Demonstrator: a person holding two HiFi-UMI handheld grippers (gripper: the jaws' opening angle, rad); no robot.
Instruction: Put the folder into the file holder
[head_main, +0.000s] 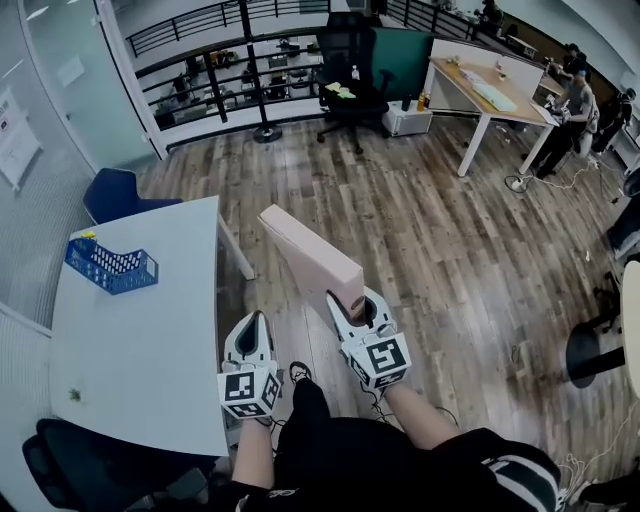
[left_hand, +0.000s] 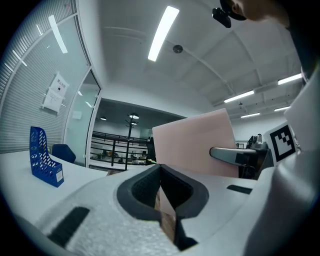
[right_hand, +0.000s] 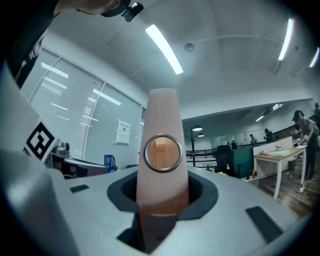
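The right gripper (head_main: 362, 302) is clamped on the spine end of the pink folder (head_main: 305, 250), with both jaws pressed against its 2 sides. In the right gripper view the spine's metal ring (right_hand: 162, 153) sits just above the jaw tips. From the grip, the folder rises and leans toward 11 o'clock in the head view, held in the air over the wooden floor (head_main: 450, 250), clear of the table.

The left gripper (head_main: 255, 320) hangs just beside it at 8 o'clock, its jaws closed tip to tip on nothing.

The blue file holder (head_main: 112, 266) stands on the white table (head_main: 150, 340), well apart at 10 o'clock from both grippers.
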